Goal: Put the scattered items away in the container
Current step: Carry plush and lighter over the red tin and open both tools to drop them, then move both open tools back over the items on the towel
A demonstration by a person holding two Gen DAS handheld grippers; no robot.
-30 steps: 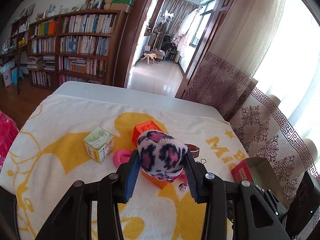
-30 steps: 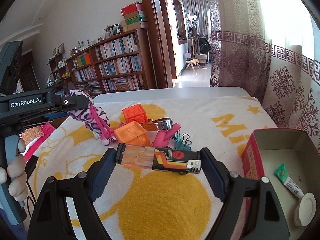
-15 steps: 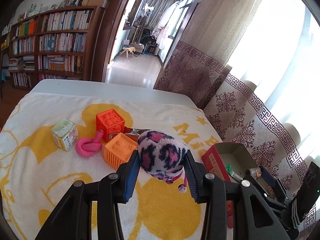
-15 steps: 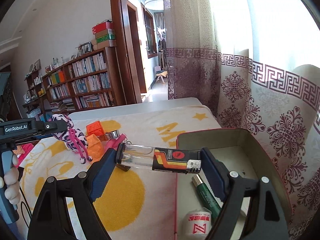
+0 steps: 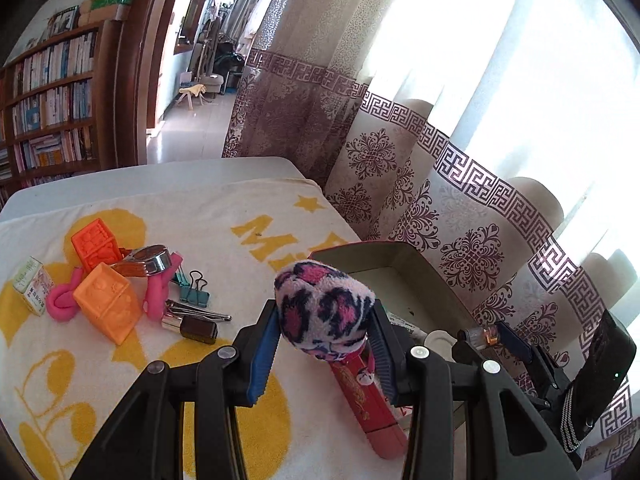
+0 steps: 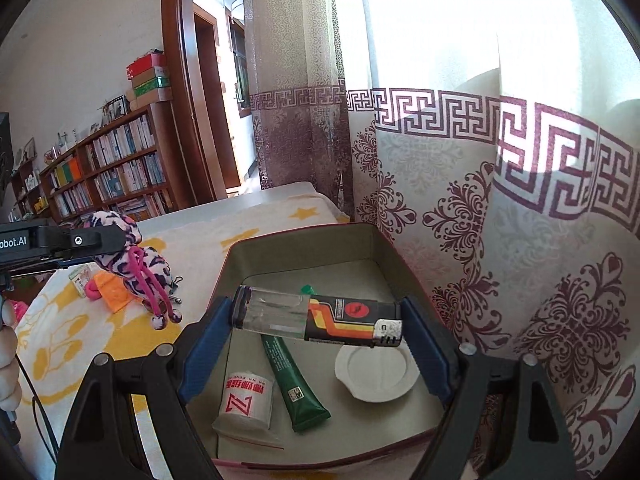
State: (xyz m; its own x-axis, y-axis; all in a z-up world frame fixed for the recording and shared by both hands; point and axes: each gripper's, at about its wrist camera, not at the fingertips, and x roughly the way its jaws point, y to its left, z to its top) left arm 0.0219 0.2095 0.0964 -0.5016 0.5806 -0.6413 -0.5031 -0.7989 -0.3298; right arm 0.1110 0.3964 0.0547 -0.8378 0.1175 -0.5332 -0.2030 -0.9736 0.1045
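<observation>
My left gripper [image 5: 322, 344] is shut on a pink and navy leopard-print plush toy [image 5: 324, 308], held above the towel just left of the red tin box [image 5: 384, 252]. The plush [image 6: 132, 248] also shows at the left of the right wrist view, its cords dangling. My right gripper [image 6: 316, 320] is shut on a clear and black lighter [image 6: 316, 316], held crosswise above the open box [image 6: 304, 240]. Inside the box lie a green tube [image 6: 294, 380], a white sachet [image 6: 246, 402] and a white lid [image 6: 376, 370].
On the yellow and white towel [image 5: 224, 224] lie two orange cubes [image 5: 106, 300], a pink rubber loop [image 5: 64, 300], a metal ring [image 5: 150, 260], teal binder clips [image 5: 194, 288], a dark small bottle [image 5: 192, 326] and a small carton [image 5: 32, 286]. Curtains hang close behind the box.
Both grippers have swung right toward the box. The lighter has gone from over the towel to above the box's inside. The plush now hangs beside the box's left wall.
</observation>
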